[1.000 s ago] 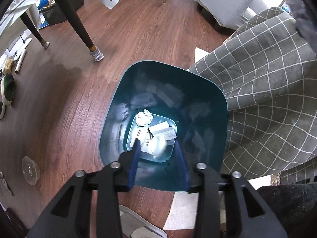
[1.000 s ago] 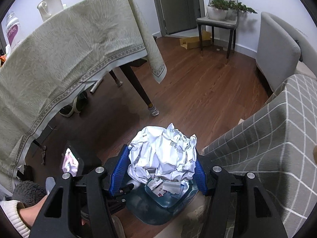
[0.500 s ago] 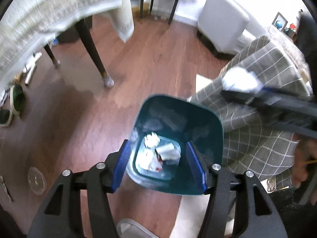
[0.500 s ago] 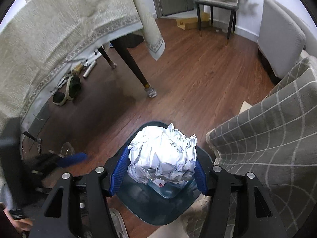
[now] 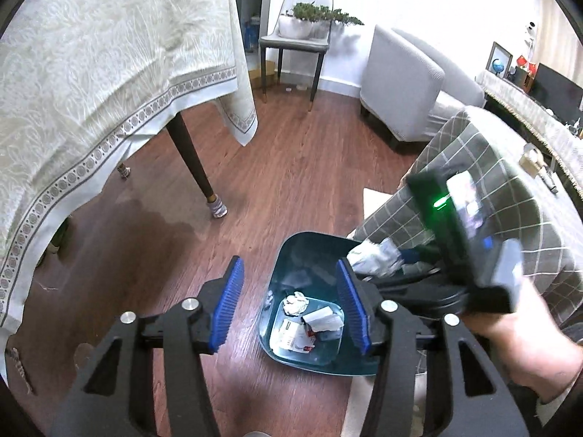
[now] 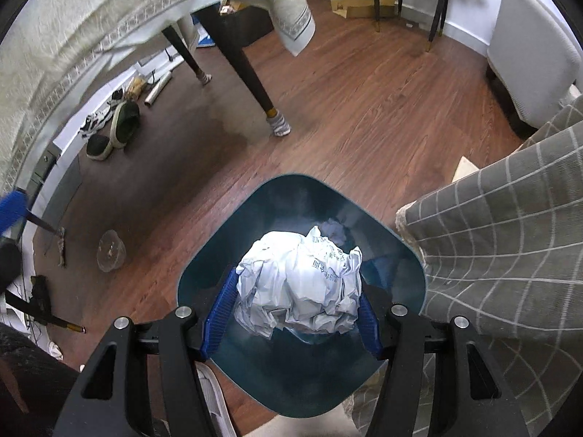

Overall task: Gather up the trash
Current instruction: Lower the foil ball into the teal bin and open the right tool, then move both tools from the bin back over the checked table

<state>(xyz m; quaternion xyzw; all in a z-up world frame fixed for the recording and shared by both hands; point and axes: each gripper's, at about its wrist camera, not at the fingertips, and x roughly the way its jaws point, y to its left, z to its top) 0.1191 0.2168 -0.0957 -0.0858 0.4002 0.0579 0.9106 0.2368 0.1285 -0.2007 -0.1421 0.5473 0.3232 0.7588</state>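
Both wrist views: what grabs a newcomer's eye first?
The big crumpled paper ball clamped in the right gripper, right above the open teal trash bin on the wood floor. In the left wrist view, the left gripper is open and empty, with the bin's bottom showing paper scraps. The grey checked cover sits beside the bin's right edge.

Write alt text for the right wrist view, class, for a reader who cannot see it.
The right tool grips a crumpled paper ball directly above an open teal bin on a wooden floor. A checked grey cloth lies to the right, and a table leg stands beyond the bin.
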